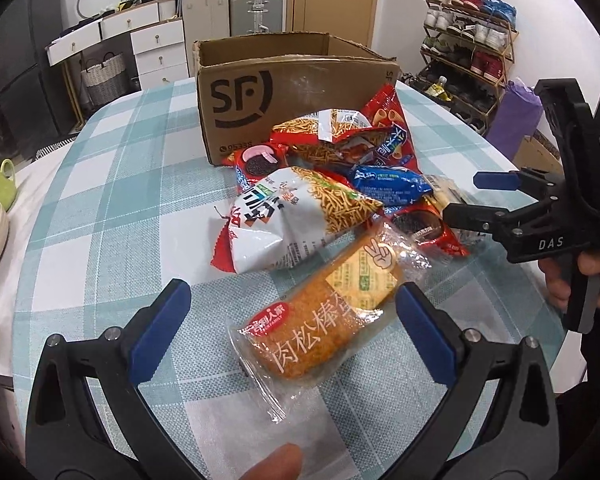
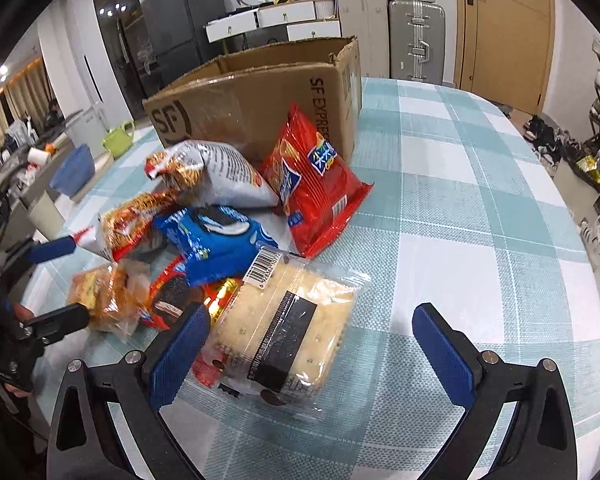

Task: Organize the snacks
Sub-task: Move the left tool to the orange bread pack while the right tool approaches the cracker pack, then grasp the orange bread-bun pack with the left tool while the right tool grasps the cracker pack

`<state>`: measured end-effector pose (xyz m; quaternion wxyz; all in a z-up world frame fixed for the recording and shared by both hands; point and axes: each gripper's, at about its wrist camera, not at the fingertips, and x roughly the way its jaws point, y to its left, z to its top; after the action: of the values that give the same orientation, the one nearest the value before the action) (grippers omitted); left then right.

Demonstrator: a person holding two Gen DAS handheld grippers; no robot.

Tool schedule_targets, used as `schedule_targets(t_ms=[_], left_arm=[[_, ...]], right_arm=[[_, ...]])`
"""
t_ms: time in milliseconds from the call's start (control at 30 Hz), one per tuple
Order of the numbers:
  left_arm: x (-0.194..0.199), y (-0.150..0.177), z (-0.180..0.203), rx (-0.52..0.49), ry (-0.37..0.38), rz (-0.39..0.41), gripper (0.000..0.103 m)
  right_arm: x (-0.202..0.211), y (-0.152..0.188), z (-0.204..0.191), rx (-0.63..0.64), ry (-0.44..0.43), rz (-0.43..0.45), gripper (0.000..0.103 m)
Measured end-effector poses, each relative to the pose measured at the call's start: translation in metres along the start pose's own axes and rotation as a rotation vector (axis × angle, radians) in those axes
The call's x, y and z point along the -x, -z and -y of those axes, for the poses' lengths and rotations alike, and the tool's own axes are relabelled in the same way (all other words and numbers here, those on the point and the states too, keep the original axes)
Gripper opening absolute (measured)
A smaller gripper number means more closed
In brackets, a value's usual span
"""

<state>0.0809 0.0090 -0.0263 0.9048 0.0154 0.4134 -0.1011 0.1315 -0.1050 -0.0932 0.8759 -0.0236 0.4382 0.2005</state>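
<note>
Meat-floss bread pack (image 1: 324, 320) lies on the worktop (image 1: 112, 216) between the left gripper (image 1: 292, 328)'s open fingers — close squarely across its middle, gently; right gripper (image 2: 312, 352) gapes over the cracker pack (image 2: 284, 332).

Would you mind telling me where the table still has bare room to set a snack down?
Bare tablecloth lies right of the red chip bag, and left of the snack pile beside the cardboard box. It is crowded directly before the box.
</note>
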Motion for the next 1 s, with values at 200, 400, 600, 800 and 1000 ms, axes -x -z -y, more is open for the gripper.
schedule_targets(t_ms=[200, 400, 600, 800, 1000], left_arm=[[-0.003, 0.003, 0.004, -0.035, 0.022, -0.019, 0.102], [-0.008, 0.009, 0.011, -0.072, 0.033, -0.046, 0.102], [-0.012, 0.012, 0.014, -0.063, 0.068, -0.060, 0.102], [-0.006, 0.014, 0.017, -0.086, 0.160, -0.062, 0.102], [-0.007, 0.013, 0.016, -0.078, 0.142, -0.040, 0.102]], right_arm=[[-0.004, 0.002, 0.008, 0.017, 0.038, -0.037, 0.103], [-0.007, 0.004, 0.013, 0.026, 0.056, -0.046, 0.103], [-0.010, 0.006, 0.010, 0.049, 0.064, -0.054, 0.103], [-0.010, 0.007, 0.015, 0.056, 0.066, -0.069, 0.103], [-0.009, 0.006, 0.017, 0.058, 0.064, -0.071, 0.103]])
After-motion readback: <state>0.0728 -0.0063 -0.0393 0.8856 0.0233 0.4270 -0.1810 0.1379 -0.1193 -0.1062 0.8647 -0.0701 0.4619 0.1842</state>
